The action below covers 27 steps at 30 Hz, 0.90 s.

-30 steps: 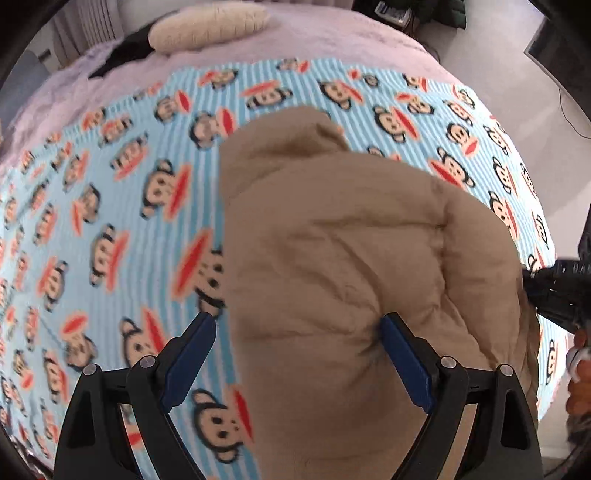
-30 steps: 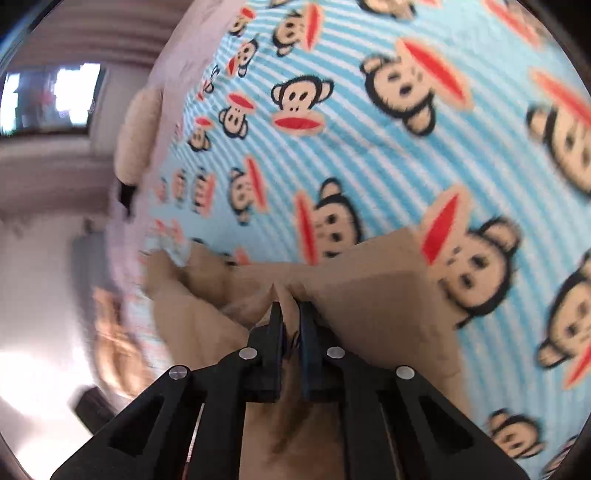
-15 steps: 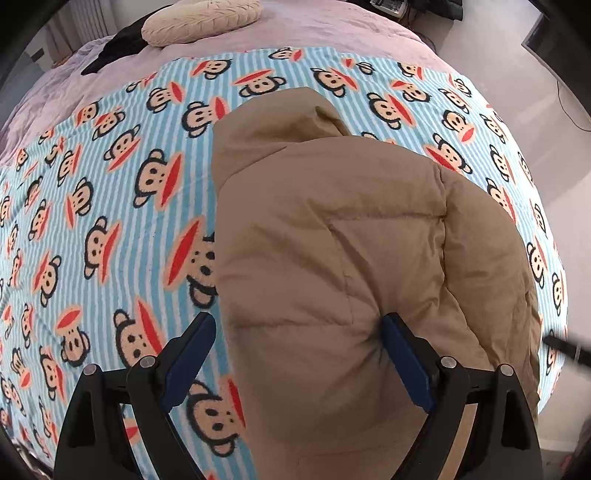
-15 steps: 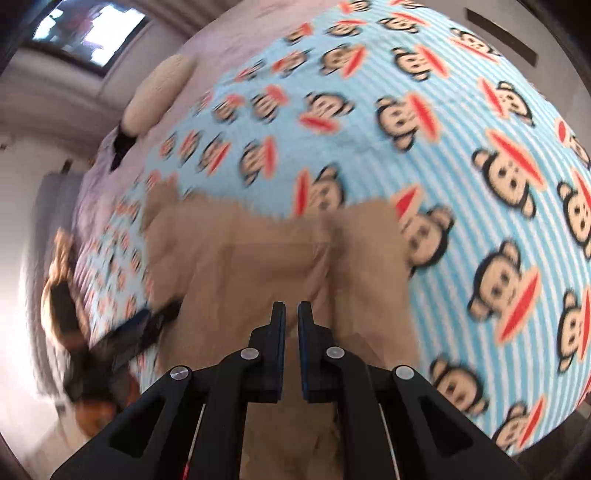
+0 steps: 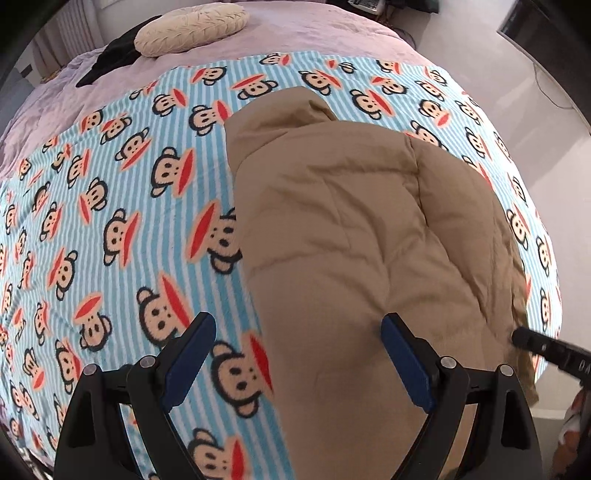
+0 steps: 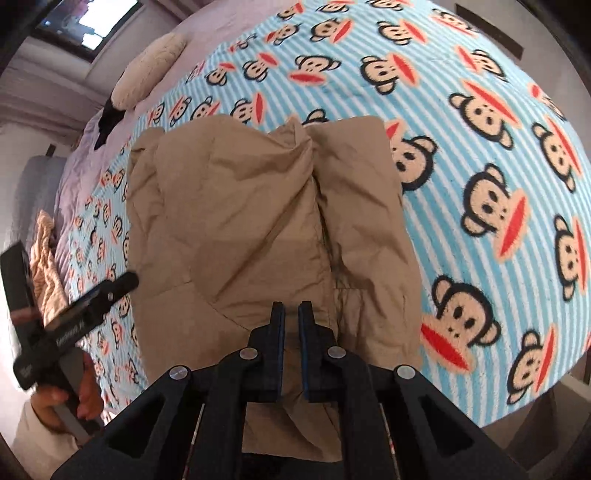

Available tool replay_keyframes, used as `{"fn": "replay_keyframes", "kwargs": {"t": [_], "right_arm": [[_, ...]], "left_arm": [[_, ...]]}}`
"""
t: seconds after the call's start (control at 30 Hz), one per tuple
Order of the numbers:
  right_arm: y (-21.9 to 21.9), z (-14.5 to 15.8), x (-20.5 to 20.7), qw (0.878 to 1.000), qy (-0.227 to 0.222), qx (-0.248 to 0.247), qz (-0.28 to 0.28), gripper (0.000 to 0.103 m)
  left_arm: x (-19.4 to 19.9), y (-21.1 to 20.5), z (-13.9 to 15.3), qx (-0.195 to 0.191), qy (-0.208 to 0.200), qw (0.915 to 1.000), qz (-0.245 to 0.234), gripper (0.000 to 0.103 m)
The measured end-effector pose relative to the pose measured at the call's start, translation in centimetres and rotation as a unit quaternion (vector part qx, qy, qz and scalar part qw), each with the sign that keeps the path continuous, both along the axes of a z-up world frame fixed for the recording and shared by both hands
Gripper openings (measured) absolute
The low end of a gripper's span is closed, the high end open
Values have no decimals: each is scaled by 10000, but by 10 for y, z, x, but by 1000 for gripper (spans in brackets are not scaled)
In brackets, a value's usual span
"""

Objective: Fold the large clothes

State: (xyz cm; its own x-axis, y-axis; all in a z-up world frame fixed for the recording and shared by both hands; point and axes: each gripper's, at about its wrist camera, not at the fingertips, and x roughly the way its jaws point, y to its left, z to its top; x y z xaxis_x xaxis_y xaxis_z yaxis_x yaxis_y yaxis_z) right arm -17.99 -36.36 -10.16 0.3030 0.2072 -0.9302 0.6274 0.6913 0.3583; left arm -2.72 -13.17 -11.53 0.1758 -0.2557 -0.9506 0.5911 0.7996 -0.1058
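A tan padded jacket (image 5: pixel 354 229) lies folded on a monkey-print blanket (image 5: pixel 110 206); it also shows in the right wrist view (image 6: pixel 236 221). My left gripper (image 5: pixel 299 325) is open and empty, hovering above the jacket's near left edge. My right gripper (image 6: pixel 291 308) has its jaws almost together with a thin gap and nothing between them, above the jacket's near hem. Its tip shows at the right in the left wrist view (image 5: pixel 535 345). The left gripper shows at the left in the right wrist view (image 6: pixel 85 306).
The blanket (image 6: pixel 480 147) covers a bed with a lilac sheet (image 5: pixel 295 33). A cream round cushion (image 5: pixel 188 31) and a dark garment (image 5: pixel 110 59) lie at the far end. Floor (image 5: pixel 546 155) lies beyond the bed's right edge.
My right gripper let go of the jacket and pulled back and up. My left gripper rose, staying open. The jacket now lies flatter.
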Motion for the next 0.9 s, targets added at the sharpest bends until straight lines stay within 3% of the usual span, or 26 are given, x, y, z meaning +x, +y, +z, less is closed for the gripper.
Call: {"fn": "replay_keyframes", "kwargs": {"t": [0.13, 0.23, 0.27, 0.37, 0.4, 0.53, 0.63, 0.7, 0.73, 0.9], "right_arm": [[13, 8, -7, 9998, -42, -127, -149, 19], [22, 13, -12, 9994, -33, -218, -250, 45], [25, 14, -13, 9993, -42, -242, -274, 49], [29, 15, -14, 9993, -32, -205, -297, 50], [28, 16, -15, 9994, -20, -190, -305, 50], [16, 19, -14, 9994, -35, -215, -253, 60], [-1, 20, -10, 9995, -3, -285, -110, 61], [-16, 19, -7, 9995, 4, -316, -68, 73], [-25, 18, -6, 9995, -17, -306, -63, 84], [-64, -13, 3, 9995, 30, 276, 115, 85]], "left_arm": [[-7, 14, 2, -62, 30, 9999, -138, 92], [-12, 24, 1, -38, 92, 9997, -220, 92], [-13, 28, 0, 2, 121, 9997, -225, 92], [-15, 35, -1, -21, 143, 9997, -190, 93], [-15, 37, -1, -26, 144, 9998, -163, 103], [-12, 37, -7, 12, 186, 9998, -19, 103], [-8, 37, -11, 22, 350, 9992, 194, 103], [-3, 35, -15, 34, 433, 9986, 313, 103], [-2, 33, -17, 32, 464, 9983, 352, 103], [11, 23, -25, -149, 687, 9963, 486, 103]]}}
